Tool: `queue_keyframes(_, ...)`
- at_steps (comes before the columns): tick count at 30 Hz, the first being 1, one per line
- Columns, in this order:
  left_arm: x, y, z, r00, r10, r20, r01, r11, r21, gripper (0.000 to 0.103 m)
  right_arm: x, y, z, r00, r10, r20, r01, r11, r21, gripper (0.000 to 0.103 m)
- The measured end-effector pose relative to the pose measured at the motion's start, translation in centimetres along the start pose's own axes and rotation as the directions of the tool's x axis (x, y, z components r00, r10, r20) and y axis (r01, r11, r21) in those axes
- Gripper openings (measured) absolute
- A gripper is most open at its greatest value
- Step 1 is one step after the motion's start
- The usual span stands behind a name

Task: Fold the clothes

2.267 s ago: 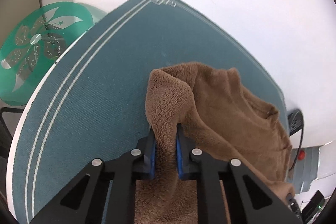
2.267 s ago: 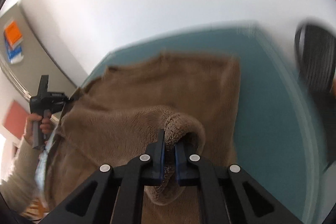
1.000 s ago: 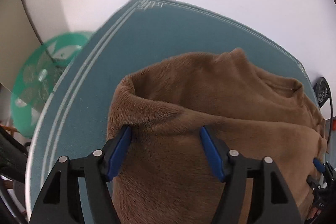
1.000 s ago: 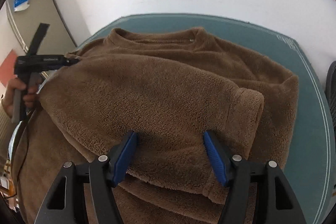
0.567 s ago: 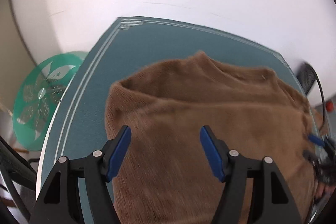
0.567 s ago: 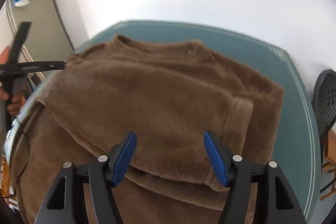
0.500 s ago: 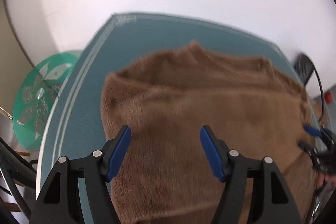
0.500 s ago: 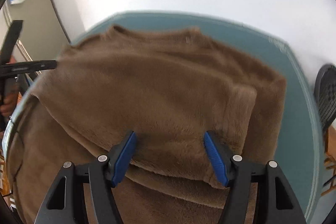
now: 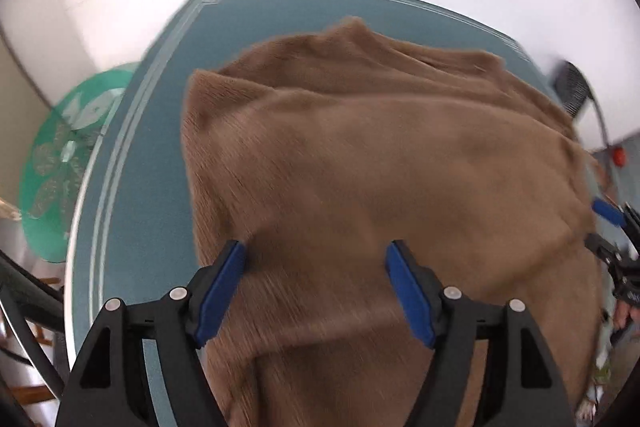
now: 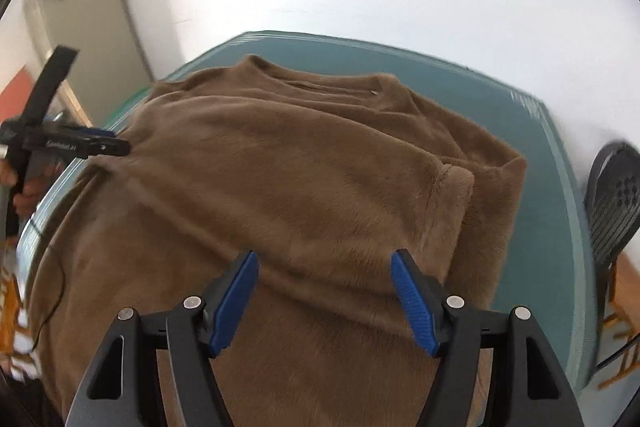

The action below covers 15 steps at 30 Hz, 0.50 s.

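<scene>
A brown fleece sweater (image 9: 380, 147) (image 10: 300, 167) lies on the teal table (image 9: 152, 147) (image 10: 536, 211), collar at the far side, both sides folded in over its body. My left gripper (image 9: 315, 251) hovers above the sweater's left part. Its jaws are opening and no fabric is pinched between the blue pads. My right gripper (image 10: 325, 257) stands open above the right part, near the folded cuff (image 10: 456, 187), with nothing gripped. Each gripper shows in the other's view: the left gripper (image 10: 120, 147) at the sweater's left edge, the right gripper (image 9: 600, 229) at its right edge.
A round green panel with a flower pattern (image 9: 64, 163) stands beyond the table's left edge. A black mesh chair (image 10: 612, 199) is off the right edge. A white wall rises behind the table. A hand (image 10: 24, 195) holds the left gripper's handle.
Both grippers were shut on folds of the sweater at first, then let go. Over the last second both have drawn back and up, and the left jaws have spread wider.
</scene>
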<state>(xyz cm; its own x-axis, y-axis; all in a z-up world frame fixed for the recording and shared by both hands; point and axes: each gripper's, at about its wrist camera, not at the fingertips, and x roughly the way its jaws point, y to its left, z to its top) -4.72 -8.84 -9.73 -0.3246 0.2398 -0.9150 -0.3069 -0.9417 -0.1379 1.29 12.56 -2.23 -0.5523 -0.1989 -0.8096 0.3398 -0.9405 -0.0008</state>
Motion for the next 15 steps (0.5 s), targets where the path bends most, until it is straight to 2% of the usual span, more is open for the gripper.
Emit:
queue_keyframes(2, -0.7, -0.8, -1.7, 0.999, -0.030, -0.042, 0.031, 0.999, 0.039, 0.081, -2.0, 0.9, -1.0, 1.000, 0.009, 0.001, -0.009, 0.999, -0.033, 0.071)
queue_keyframes(7, -1.4, -2.8, -6.2, 0.991, -0.034, -0.127, 0.049, 0.992, 0.119, 0.081, -5.4, 2.8, -4.7, 0.997, 0.073, -0.037, -0.075, 0.996, -0.054, 0.071)
queue_keyframes(12, -0.9, -3.5, -9.5, 0.986, -0.011, -0.166, 0.036, 0.988, 0.148, 0.081, -4.8, 4.4, -9.2, 0.989, 0.075, -0.123, -0.081, 0.996, -0.046, 0.071)
queue_keyframes(15, -0.2, -3.7, -10.3, 0.989, 0.029, -0.144, -0.008, 0.990, 0.144, 0.081, -3.2, 4.8, -11.2, 0.982, 0.064, -0.179, -0.069, 0.997, -0.022, 0.071)
